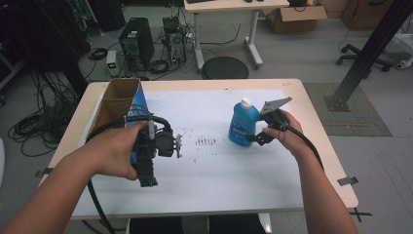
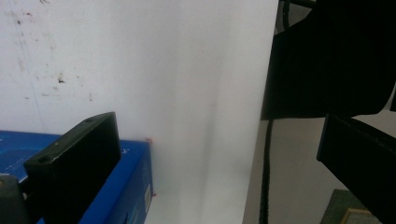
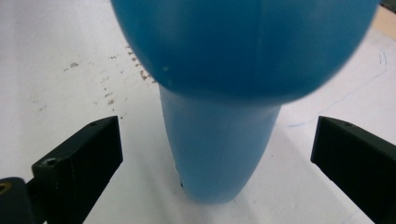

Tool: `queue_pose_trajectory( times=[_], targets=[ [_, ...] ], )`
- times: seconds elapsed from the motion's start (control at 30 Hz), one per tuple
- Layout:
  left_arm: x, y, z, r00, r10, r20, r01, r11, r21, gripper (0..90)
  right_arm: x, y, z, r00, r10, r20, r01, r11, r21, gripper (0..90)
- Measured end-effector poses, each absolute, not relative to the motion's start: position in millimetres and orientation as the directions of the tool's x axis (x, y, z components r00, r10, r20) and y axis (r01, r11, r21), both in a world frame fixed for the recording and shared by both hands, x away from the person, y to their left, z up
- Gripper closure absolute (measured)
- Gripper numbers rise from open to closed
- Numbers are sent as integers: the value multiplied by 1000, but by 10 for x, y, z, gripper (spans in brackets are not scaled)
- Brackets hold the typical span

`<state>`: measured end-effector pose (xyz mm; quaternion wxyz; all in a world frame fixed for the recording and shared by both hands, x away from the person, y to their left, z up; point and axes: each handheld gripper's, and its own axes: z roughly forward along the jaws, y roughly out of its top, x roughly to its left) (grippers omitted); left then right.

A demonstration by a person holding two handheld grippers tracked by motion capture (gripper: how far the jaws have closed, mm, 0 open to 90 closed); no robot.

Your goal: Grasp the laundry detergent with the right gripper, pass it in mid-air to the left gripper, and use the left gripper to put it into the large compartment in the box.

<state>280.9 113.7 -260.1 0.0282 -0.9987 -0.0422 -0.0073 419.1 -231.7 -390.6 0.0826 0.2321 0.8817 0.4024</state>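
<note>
A blue bottle (image 1: 242, 124) with a white cap stands upright right of the table's middle. My right gripper (image 1: 257, 138) is at its lower right side. In the right gripper view the blue bottle (image 3: 219, 140) stands between the two jaws, with a gap on each side; the gripper (image 3: 215, 156) is open. At the left of the table lies an open cardboard box with blue sides (image 1: 119, 102). My left gripper (image 1: 147, 171) is held over its near end, open; its left jaw hangs over a corner of the blue box (image 2: 128, 182), with nothing between the jaws.
A white sheet (image 1: 224, 170) with small dark marks (image 1: 205, 142) covers the table. Behind the table stand a round black stool (image 1: 225, 68), computer towers (image 1: 137, 41) with cables, and a desk. A black slanted post (image 1: 367, 51) rises at the right.
</note>
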Motion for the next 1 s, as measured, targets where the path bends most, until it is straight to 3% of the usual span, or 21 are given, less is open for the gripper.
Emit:
queue_pose_trajectory(
  times=[1.0],
  targets=[
    [2787, 1051, -2634, 998, 64, 10, 64, -996, -68, 4, 4206, -2227, -4164, -866, 499, 40, 296, 445, 845, 16]
  ],
)
